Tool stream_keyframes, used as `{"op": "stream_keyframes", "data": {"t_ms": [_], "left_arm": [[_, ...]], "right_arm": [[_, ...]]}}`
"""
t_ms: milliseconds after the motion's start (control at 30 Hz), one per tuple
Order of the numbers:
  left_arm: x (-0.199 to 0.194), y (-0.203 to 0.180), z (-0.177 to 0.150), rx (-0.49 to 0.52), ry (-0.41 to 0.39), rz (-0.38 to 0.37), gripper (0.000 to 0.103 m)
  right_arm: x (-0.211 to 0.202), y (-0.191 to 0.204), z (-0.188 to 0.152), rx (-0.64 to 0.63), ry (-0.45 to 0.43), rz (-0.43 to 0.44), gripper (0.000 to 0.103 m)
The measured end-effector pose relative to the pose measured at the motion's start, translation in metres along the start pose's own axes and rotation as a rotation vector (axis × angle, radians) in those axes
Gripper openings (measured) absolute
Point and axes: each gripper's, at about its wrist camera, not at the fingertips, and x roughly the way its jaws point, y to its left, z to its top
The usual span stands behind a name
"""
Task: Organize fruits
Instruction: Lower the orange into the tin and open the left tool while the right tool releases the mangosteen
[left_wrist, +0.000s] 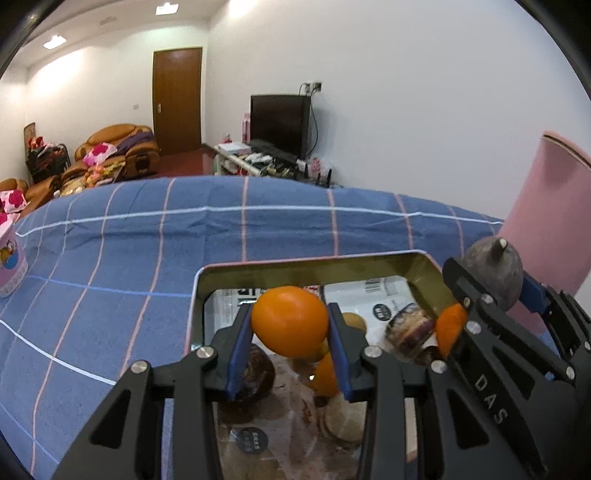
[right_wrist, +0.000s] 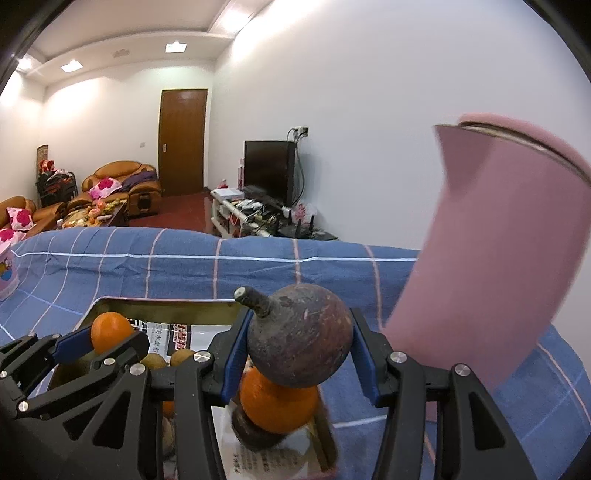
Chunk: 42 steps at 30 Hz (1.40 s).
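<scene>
My left gripper (left_wrist: 290, 325) is shut on an orange (left_wrist: 290, 320), held just above a gold metal tin (left_wrist: 314, 263) lined with printed paper. In the tin lie another orange (left_wrist: 327, 374), dark round fruits (left_wrist: 258, 373) and small brown ones. My right gripper (right_wrist: 299, 343) is shut on a dark purple mangosteen (right_wrist: 301, 338) with a stubby stem, over the tin's right edge (right_wrist: 325, 432). Below it sits an orange (right_wrist: 277, 404) on a dark fruit. In the left wrist view the right gripper (left_wrist: 491, 284) shows at the right with the mangosteen (left_wrist: 495, 269); in the right wrist view the left gripper (right_wrist: 107, 338) holds its orange (right_wrist: 110, 330) at the left.
A blue checked cloth (left_wrist: 110, 258) covers the table. A tall pink container (right_wrist: 498, 258) stands close on the right of the tin. A pink patterned tub (left_wrist: 9, 258) sits at the far left edge. Behind are sofas, a door and a television.
</scene>
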Motion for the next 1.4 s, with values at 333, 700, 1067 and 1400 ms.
{"op": "stream_keyframes", "data": {"t_ms": [333, 700, 1067, 1400], "left_arm": [[0.011, 0.002, 0.000, 0.022, 0.059, 0.035, 0.040], [0.010, 0.000, -0.001, 0.051, 0.066, 0.043, 0.042], [-0.015, -0.023, -0.007, 0.164, -0.040, 0.076, 0.103], [-0.026, -0.007, -0.010, 0.102, -0.063, 0.088, 0.103]], "right_arm": [[0.040, 0.010, 0.008, 0.011, 0.124, 0.125, 0.053], [0.057, 0.011, 0.004, 0.036, 0.191, 0.261, 0.054], [0.025, 0.015, 0.001, 0.027, 0.071, 0.309, 0.078], [-0.002, 0.004, -0.004, 0.075, -0.034, 0.243, 0.079]]}}
